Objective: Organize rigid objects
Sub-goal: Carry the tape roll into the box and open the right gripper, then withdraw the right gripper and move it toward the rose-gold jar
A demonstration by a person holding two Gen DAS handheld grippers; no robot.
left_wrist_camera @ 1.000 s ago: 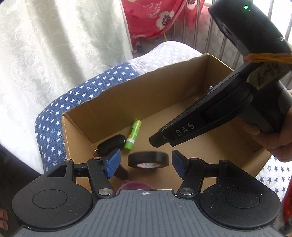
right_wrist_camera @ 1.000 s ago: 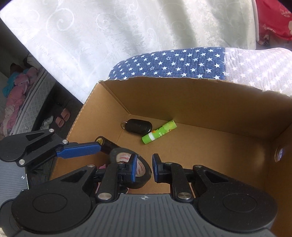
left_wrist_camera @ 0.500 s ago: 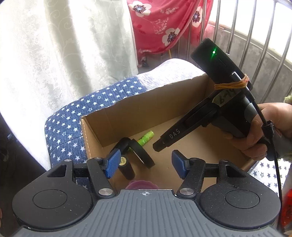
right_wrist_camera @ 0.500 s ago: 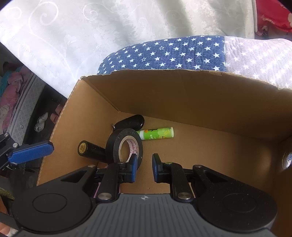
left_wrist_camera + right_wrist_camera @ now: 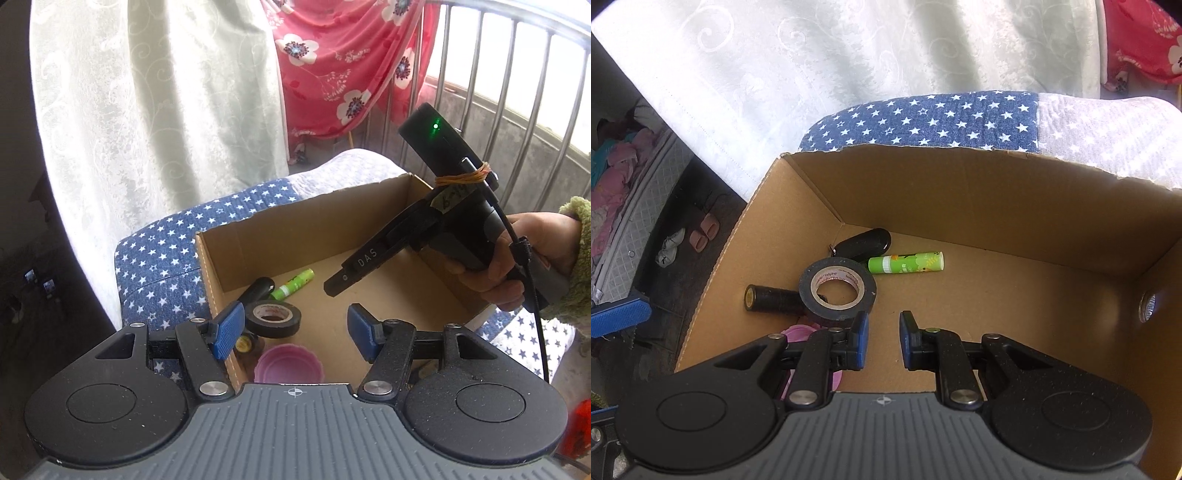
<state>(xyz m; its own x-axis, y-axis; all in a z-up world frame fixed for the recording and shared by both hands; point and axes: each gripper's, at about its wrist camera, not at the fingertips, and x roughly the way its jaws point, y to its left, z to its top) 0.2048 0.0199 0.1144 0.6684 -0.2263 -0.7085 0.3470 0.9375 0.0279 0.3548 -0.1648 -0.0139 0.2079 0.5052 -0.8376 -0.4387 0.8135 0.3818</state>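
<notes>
In the right wrist view, five things are seen lying in the cardboard box (image 5: 960, 192). At about 9 o'clock a black cylinder (image 5: 772, 298) lies on its side, its far end tucked under a roll of black tape (image 5: 837, 291), which lies flat with its hole up. A pink cup (image 5: 801, 332) is partly hidden at 7 o'clock behind the right tool (image 5: 882, 341). A black key fob (image 5: 866, 242) is seen at 11 o'clock in the box corner, and a green glue stick (image 5: 907, 263) lies just beside it toward 12 o'clock. The tape touches or overlaps the fob's ring; this cannot be told for certain.

The left tool (image 5: 295, 330) is held above the box's left wall with its blue pads spread wide and nothing between them. The right tool is held over the box floor with its pads parted by a narrow gap, and nothing is gripped.

The step in hand is judged to be a release just finished: the tape rests free in the box, and both tools are empty above it. Whether more things wait outside the box cannot be told, since none is shown. If one remains, the next move is judged to call for a tool to be lifted clear of the box walls, its pads opened wider and carried to that thing. The box stands on a star-patterned cushion (image 5: 923, 118), so a knock against the walls is to be avoided.
</notes>
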